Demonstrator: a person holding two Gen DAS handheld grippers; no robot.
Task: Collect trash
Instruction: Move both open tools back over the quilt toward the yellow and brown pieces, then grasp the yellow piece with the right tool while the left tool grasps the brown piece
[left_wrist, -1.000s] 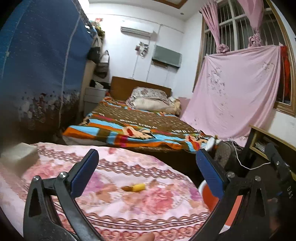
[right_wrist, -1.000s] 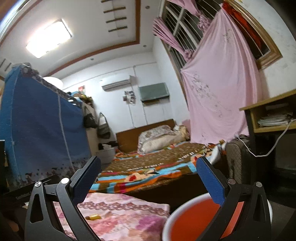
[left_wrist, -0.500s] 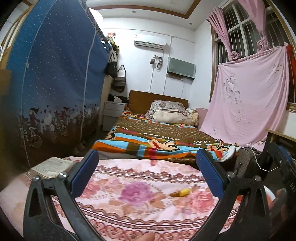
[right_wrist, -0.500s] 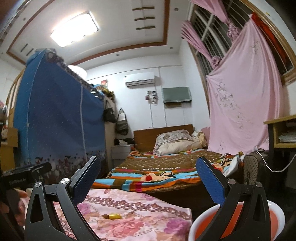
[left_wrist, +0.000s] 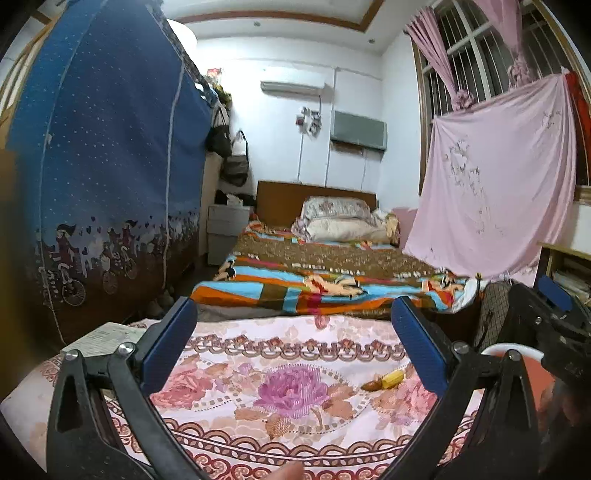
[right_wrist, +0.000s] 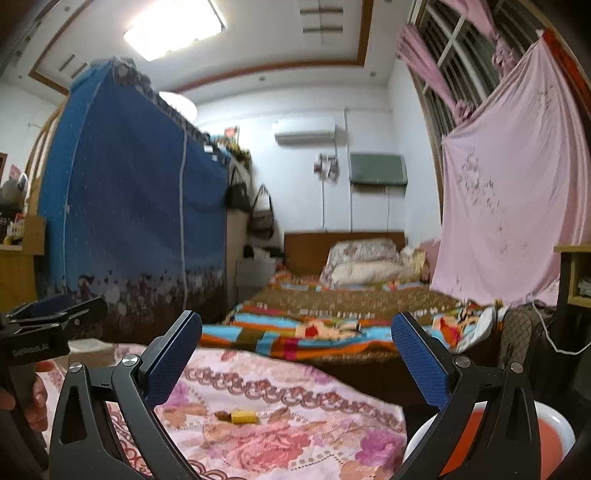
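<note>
My left gripper (left_wrist: 293, 345) is spread wide and empty; the yellow-and-brown scrap (left_wrist: 384, 381) lies on the floral cloth (left_wrist: 295, 424) beside its right finger. Right gripper (right_wrist: 295, 356) is also spread.

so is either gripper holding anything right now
No, nothing is held. The left gripper and right gripper are both open and empty; the yellow scrap lies untouched on the floral cloth.

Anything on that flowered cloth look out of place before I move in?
Yes: a small yellow and brown scrap lies alone on the flowered cloth, like food waste. The red basin stands at the cloth's right edge. Both grippers are open and empty.
</note>
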